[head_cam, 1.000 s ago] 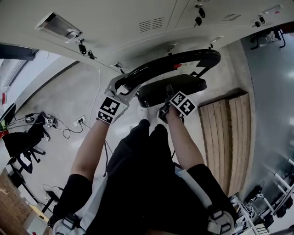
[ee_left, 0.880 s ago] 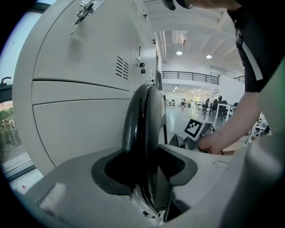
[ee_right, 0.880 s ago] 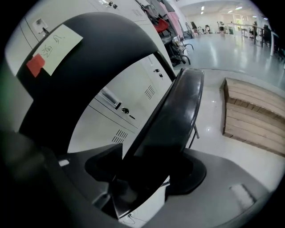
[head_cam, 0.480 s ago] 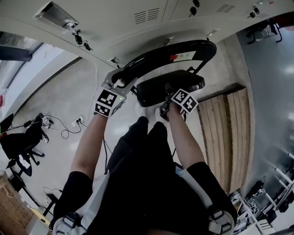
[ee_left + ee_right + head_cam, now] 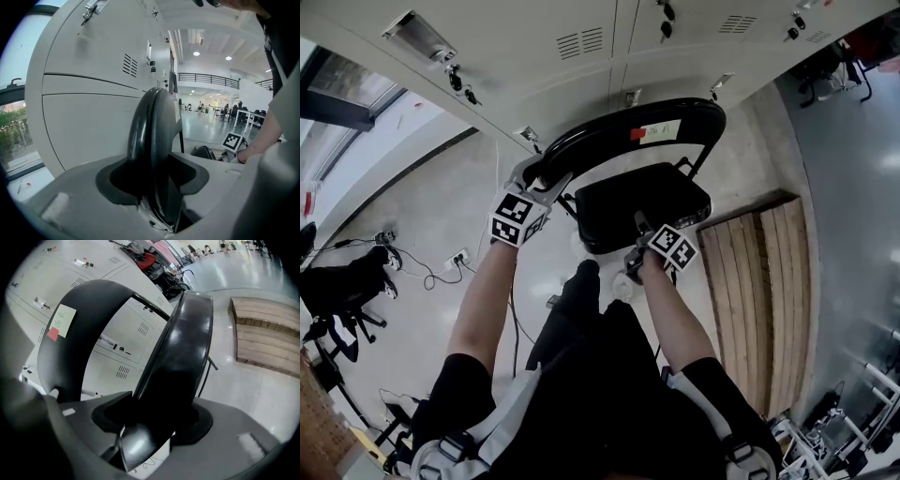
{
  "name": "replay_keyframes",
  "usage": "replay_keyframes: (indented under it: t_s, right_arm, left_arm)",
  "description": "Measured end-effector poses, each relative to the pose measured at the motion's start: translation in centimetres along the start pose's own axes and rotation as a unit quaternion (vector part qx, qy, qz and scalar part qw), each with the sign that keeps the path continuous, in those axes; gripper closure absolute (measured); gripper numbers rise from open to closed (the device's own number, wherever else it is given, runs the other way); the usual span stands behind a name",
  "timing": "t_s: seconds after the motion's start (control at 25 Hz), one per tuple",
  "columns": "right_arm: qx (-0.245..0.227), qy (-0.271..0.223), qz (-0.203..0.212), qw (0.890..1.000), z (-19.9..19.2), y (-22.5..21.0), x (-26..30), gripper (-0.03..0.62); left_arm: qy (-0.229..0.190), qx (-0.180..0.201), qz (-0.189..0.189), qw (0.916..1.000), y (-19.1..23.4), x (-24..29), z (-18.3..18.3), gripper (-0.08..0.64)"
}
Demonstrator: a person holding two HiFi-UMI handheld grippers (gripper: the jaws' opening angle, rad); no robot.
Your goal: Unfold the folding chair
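Note:
The black folding chair stands in front of grey lockers. Its curved backrest carries a red and a pale sticky note, and its seat lies spread below. My left gripper is at the backrest's left end. In the left gripper view the backrest fills the gap of the left gripper, whose jaws have just been opening a little. My right gripper holds the seat's front edge. The right gripper has just been closing, and the seat is clamped between its jaws, with the backrest behind.
Grey lockers stand right behind the chair. A wooden slatted platform lies on the floor at the right. Cables and a socket strip lie at the left, near a dark office chair. The person's legs are just under the seat.
The seat has swung down and towards me, away from the backrest, with the right gripper on its front edge. The left gripper stays on the backrest.

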State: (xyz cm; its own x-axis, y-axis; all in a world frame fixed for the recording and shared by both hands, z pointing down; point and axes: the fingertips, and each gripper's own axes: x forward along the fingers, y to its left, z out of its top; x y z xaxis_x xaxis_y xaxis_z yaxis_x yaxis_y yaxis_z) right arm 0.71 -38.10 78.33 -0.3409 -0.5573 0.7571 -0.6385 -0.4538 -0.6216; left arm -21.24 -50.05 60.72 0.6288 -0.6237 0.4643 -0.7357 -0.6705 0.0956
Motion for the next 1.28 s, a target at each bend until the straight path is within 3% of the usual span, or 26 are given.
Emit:
replay_keyframes:
  t_s: [0.4,0.56,1.0,1.28]
  right_arm:
    - [0.039,0.060,0.021,0.997,-3.6,-6.1,-1.5,0.330]
    - [0.058,0.083,0.010,0.995,-5.3,-9.2,-2.6,0.318]
    - [0.053,0.060,0.021,0.997,-7.4,-13.8,-2.7,0.301]
    - [0.063,0.064,-0.002,0.996,-9.3,-18.6,-2.9,0.272]
  left_arm:
    - [0.009,-0.007,-0.004,0.9999,-2.5,-0.8,-1.8,0.364]
    - [0.012,-0.011,-0.014,0.9998,-3.2,-0.7,-2.6,0.365]
    - [-0.008,-0.007,-0.027,0.9996,-3.2,-0.3,-3.7,0.365]
    - [-0.010,-0.012,-0.037,0.9992,-3.9,0.2,-5.2,0.365]
